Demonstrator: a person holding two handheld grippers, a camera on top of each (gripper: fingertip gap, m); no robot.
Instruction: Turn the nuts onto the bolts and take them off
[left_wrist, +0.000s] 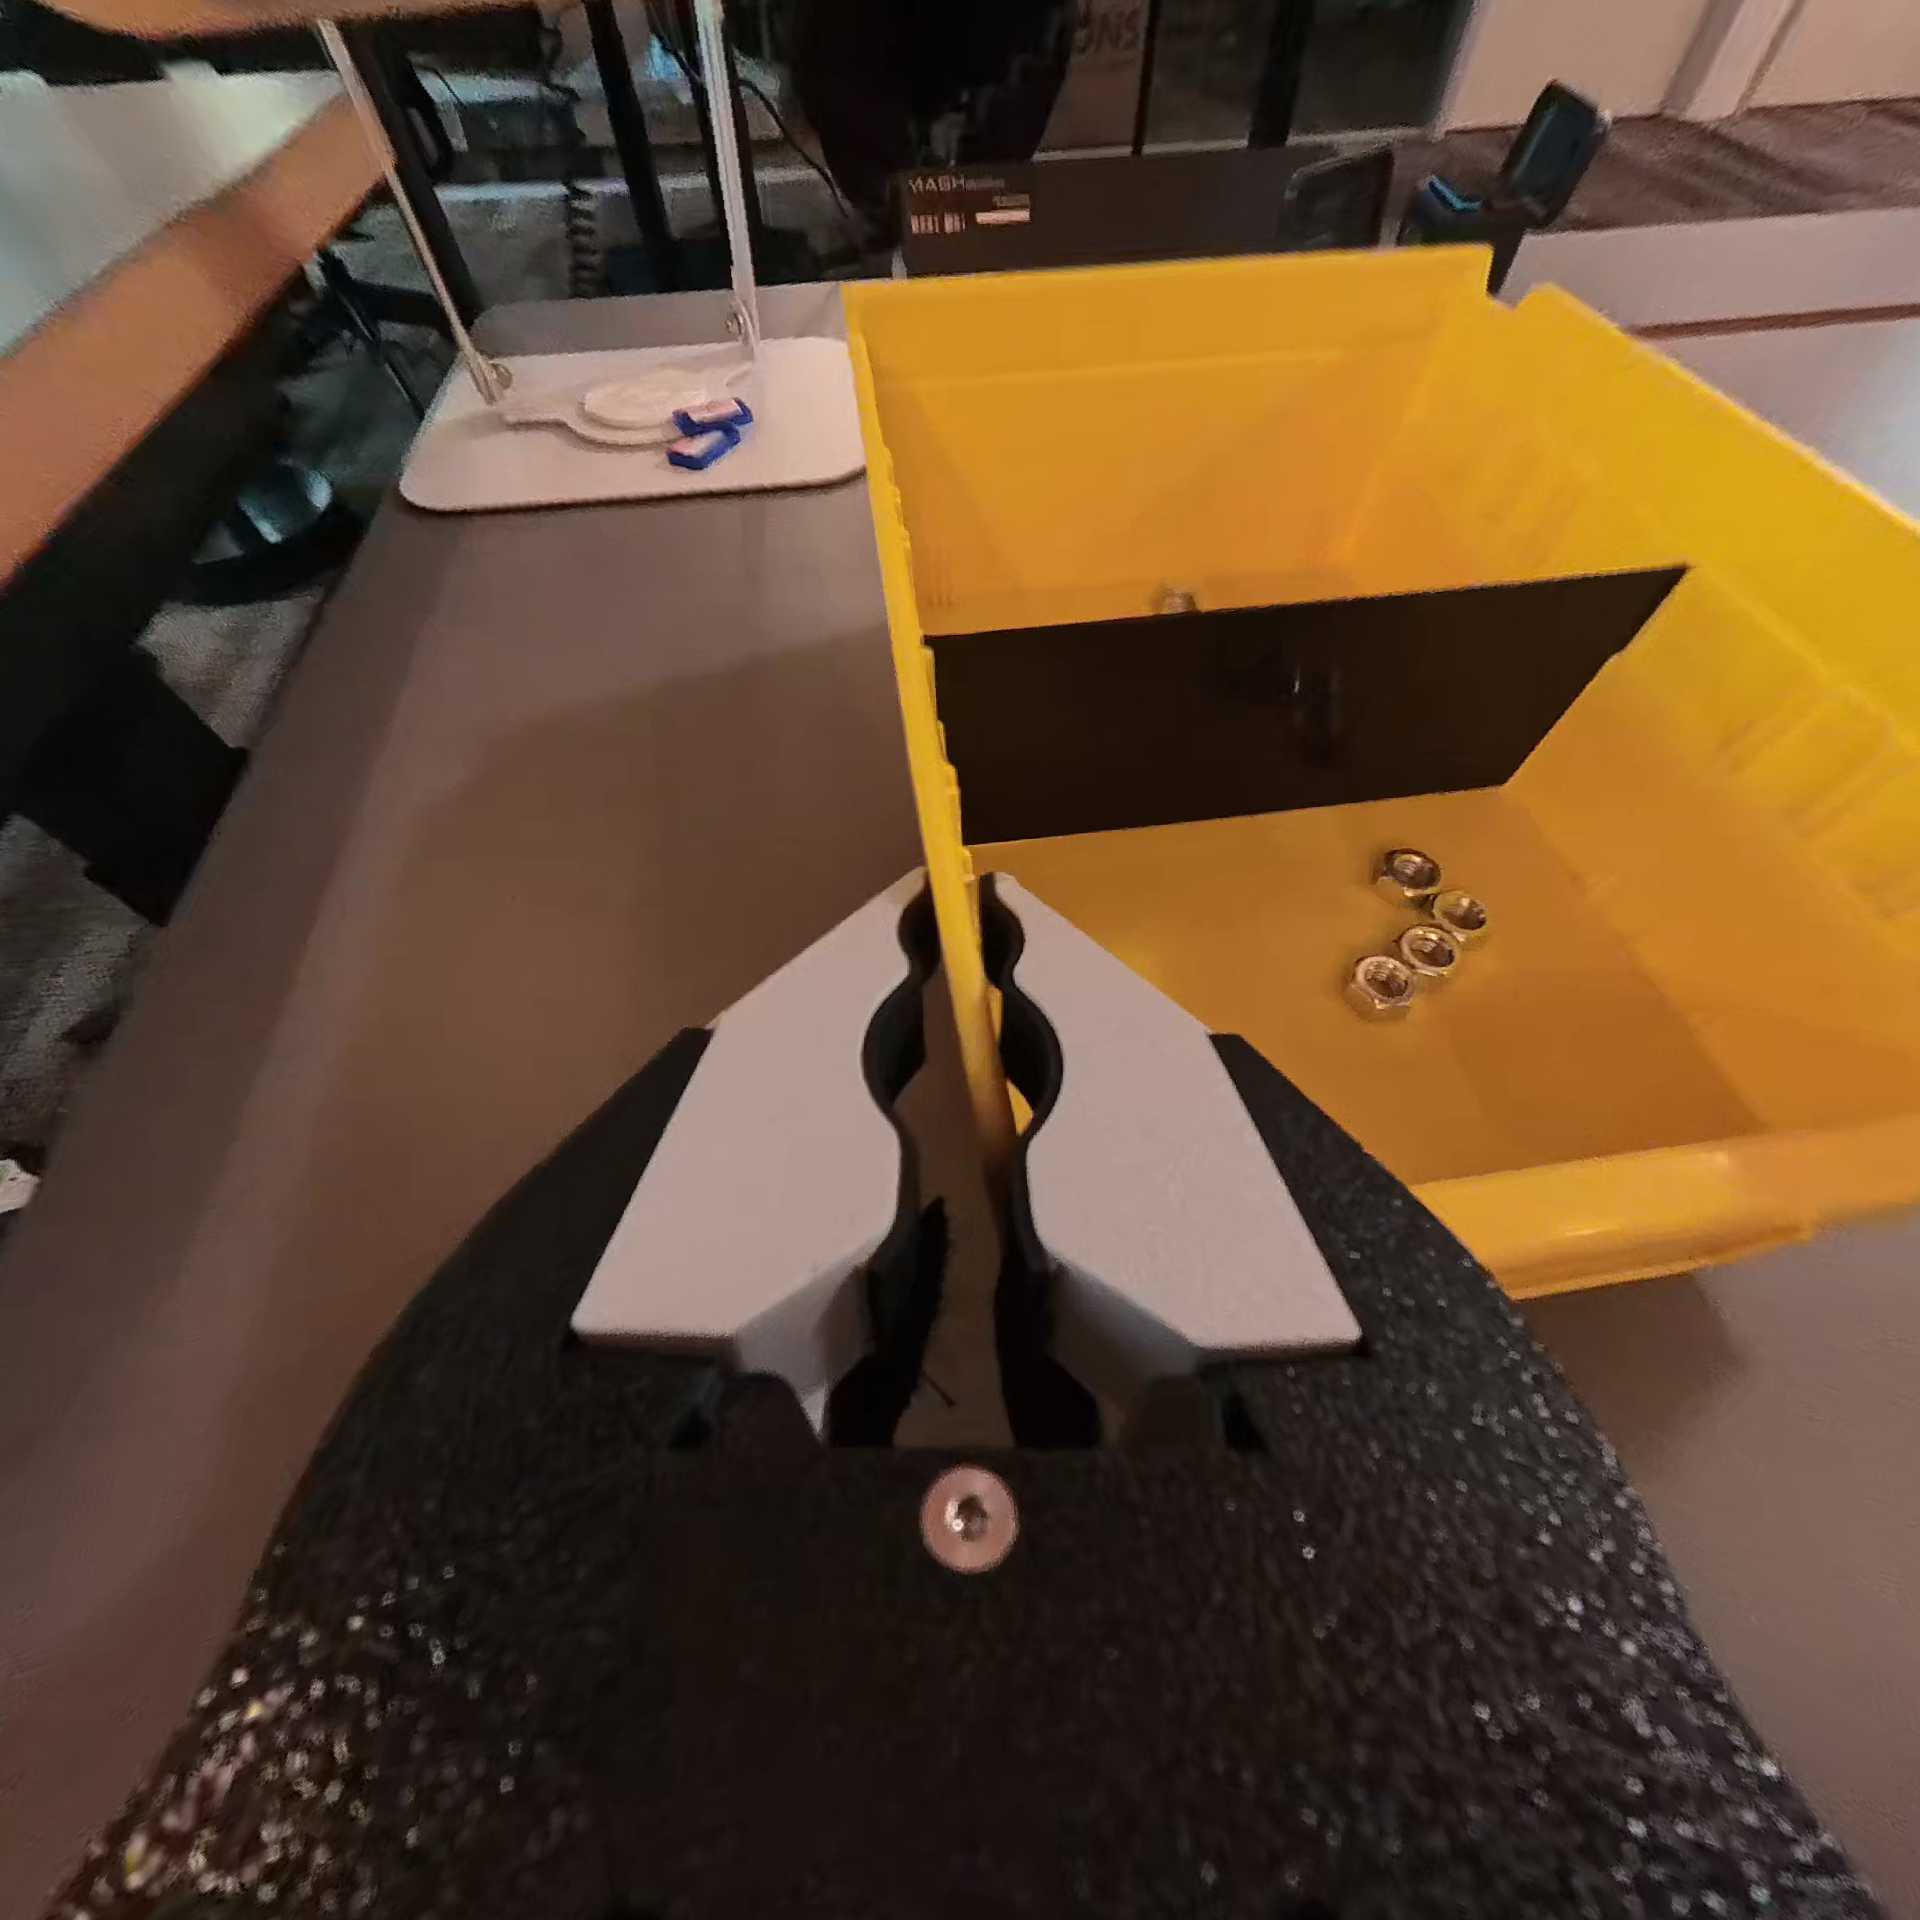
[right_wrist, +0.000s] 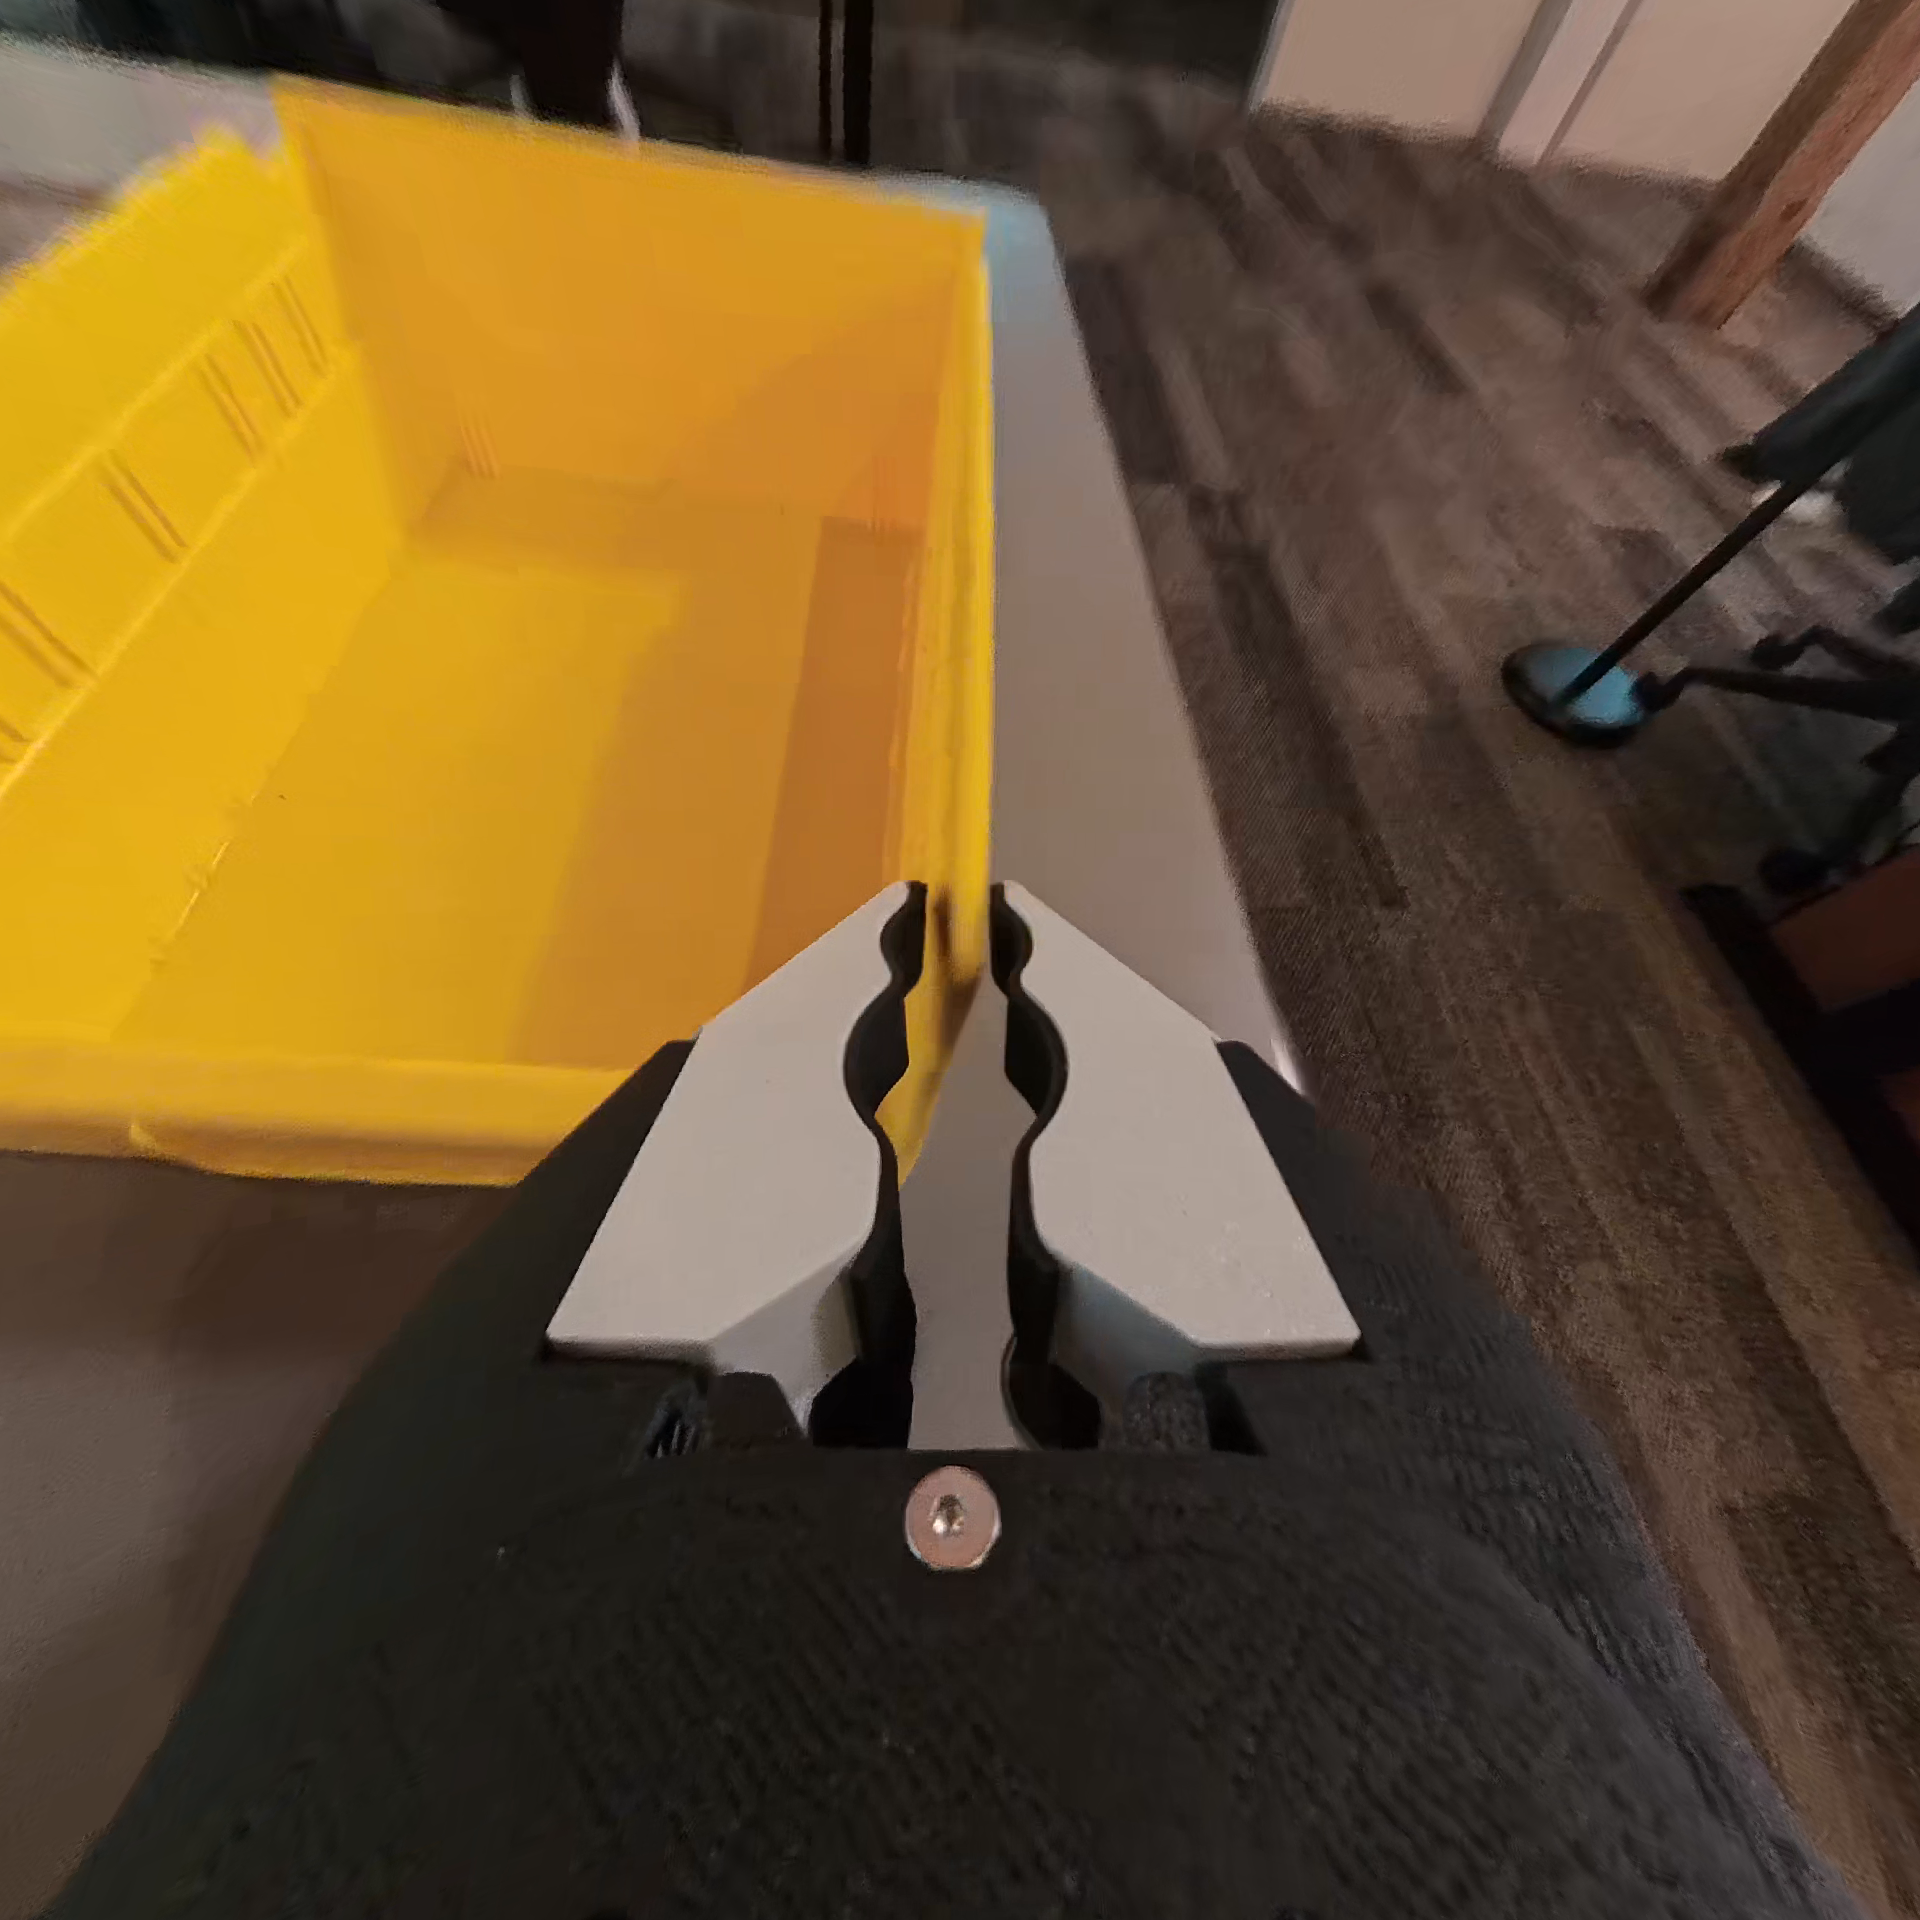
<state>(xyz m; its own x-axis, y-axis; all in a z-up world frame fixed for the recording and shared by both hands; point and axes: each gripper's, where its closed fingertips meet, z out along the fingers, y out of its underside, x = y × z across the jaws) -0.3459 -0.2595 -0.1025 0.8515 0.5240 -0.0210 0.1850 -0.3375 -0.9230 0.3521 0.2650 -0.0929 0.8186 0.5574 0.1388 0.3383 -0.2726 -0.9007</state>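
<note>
A yellow bin (left_wrist: 1143, 343) stands on the grey table (left_wrist: 520, 831), split by a black divider (left_wrist: 1278, 696). Several brass nuts (left_wrist: 1418, 935) lie on the floor of its near compartment. A metal bolt tip (left_wrist: 1174, 600) shows just above the divider. My left gripper (left_wrist: 956, 883) is shut on the bin's left wall, which runs between its fingers. In the right wrist view my right gripper (right_wrist: 958, 894) is shut on the right wall of a yellow bin (right_wrist: 644, 312). The part of that bin in view holds nothing, and I cannot tell if it is the same bin.
A white base plate (left_wrist: 623, 457) with a clear stand and small blue pieces (left_wrist: 712, 431) sits at the back left. A black box (left_wrist: 1091, 208) stands behind the bin. The table's right edge (right_wrist: 1143, 623) drops to a wood-look floor with a blue-footed stand (right_wrist: 1579, 696). The gap from one gripper's tips to the other's is roughly 85 centimetres.
</note>
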